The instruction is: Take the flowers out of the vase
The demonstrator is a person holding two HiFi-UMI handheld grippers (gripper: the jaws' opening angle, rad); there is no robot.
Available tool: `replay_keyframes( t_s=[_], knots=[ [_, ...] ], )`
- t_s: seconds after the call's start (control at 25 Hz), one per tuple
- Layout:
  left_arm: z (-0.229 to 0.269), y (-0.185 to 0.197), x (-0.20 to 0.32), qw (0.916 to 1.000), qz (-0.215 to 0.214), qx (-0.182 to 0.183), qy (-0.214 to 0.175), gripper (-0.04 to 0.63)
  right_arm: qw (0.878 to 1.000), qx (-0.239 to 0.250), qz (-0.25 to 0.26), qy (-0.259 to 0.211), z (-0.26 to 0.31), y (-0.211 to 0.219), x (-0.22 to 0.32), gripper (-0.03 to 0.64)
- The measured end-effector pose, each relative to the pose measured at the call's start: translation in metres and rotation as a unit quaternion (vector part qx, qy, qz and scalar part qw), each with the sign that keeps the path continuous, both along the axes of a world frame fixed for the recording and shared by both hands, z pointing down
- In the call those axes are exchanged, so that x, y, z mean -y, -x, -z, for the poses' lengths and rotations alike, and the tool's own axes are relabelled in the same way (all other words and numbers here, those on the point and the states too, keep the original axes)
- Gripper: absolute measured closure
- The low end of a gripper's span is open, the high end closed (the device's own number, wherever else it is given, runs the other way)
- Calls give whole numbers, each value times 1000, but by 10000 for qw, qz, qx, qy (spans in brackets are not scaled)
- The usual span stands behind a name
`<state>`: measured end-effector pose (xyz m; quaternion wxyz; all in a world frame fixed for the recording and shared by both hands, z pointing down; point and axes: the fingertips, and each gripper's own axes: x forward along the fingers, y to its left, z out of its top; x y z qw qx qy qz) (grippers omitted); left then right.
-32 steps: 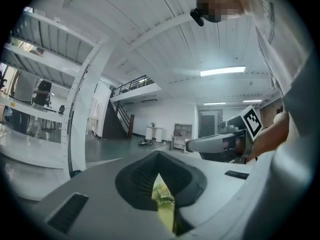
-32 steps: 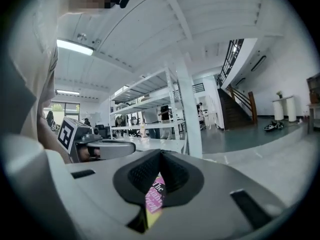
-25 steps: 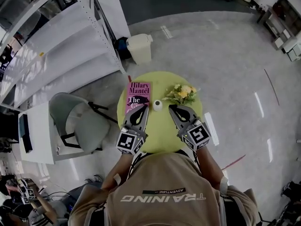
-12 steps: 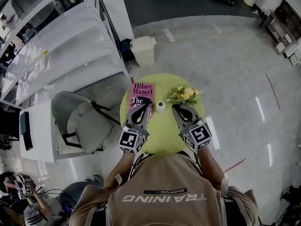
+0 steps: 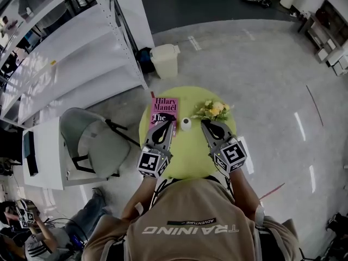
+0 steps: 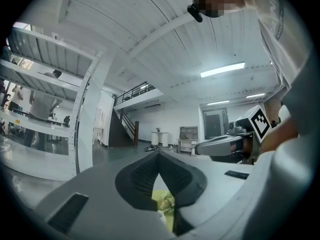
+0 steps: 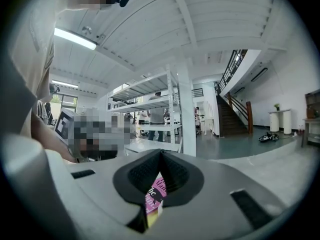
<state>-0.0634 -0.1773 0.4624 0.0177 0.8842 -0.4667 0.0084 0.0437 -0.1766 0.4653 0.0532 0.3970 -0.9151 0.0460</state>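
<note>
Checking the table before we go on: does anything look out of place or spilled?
Only the flowers: they seem to lie on the green table beside the small white vase, not in it. Nothing looks spilled; the pink book lies flat.

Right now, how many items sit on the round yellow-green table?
3: a pink paperback book at far left, a small white vase mid-table, a bunch of yellow flowers to its right. The left hand-held gripper and right hand-held gripper may hide more.
</note>
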Motion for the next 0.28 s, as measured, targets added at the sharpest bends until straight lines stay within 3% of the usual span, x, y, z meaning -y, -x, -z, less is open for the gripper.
replay_keyframes(
  t_s=[0.28],
  knots=[
    [-3,1,-3,10000,-10,-9,31,594,10000,44,25,10,1,1,-2,615]
  ],
)
